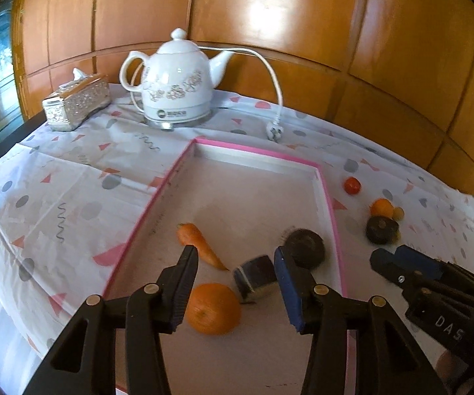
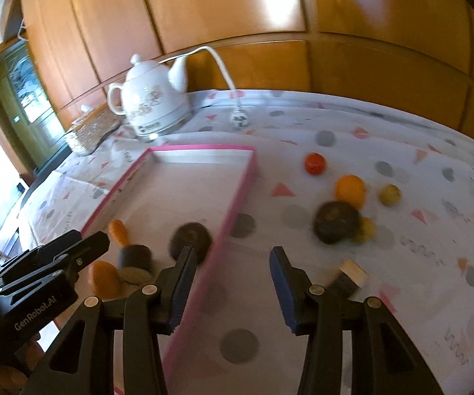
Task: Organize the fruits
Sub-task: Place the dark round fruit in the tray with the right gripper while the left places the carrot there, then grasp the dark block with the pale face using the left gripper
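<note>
Both grippers stand partly open and empty: the left gripper hangs over the pink-rimmed tray above an orange; the right gripper should go right for the loose dark round fruit, closing squarely across its middle.

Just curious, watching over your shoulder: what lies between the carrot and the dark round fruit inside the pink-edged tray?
Only bare tray floor separates the carrot and the dark round fruit; the left wrist view shows it clearly.

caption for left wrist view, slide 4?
Open left tongs above pink-rimmed tray holding orange, carrot and dark fruit.
</note>
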`<action>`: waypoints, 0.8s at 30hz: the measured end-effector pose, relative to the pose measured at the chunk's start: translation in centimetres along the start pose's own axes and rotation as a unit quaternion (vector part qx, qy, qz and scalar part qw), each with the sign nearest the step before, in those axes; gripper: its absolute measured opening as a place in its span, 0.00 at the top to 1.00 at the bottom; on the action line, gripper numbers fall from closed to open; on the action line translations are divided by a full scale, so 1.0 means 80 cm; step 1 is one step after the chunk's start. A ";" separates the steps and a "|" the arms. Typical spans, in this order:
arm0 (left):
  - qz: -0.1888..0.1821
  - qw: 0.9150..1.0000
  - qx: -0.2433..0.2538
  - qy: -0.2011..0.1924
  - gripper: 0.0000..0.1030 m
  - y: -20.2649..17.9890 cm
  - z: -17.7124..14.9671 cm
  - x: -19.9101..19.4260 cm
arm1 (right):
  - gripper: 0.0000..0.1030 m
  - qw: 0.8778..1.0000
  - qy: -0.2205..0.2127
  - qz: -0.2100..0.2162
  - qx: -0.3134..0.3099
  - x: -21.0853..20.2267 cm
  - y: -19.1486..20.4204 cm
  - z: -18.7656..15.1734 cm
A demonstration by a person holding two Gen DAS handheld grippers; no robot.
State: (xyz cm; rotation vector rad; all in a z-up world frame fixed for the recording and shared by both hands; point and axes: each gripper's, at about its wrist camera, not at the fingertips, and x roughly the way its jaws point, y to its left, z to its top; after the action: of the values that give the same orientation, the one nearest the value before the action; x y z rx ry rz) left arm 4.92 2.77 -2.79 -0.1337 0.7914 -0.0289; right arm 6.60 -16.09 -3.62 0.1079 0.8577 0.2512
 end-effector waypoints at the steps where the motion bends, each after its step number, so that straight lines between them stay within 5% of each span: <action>1: -0.002 1.000 0.004 0.001 0.53 -0.004 -0.002 0.000 | 0.54 1.000 -0.001 -0.004 0.004 -0.003 -0.005 -0.003; 24: -0.065 0.994 0.086 0.027 0.53 -0.074 -0.034 -0.005 | 0.54 0.991 0.005 -0.083 0.101 -0.043 -0.121 -0.062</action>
State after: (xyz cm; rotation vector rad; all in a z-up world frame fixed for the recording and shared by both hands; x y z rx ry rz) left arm 2.83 -3.37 -3.59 -0.0208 0.8296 -0.2246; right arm 2.34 -26.35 -6.23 0.2231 0.8945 0.0088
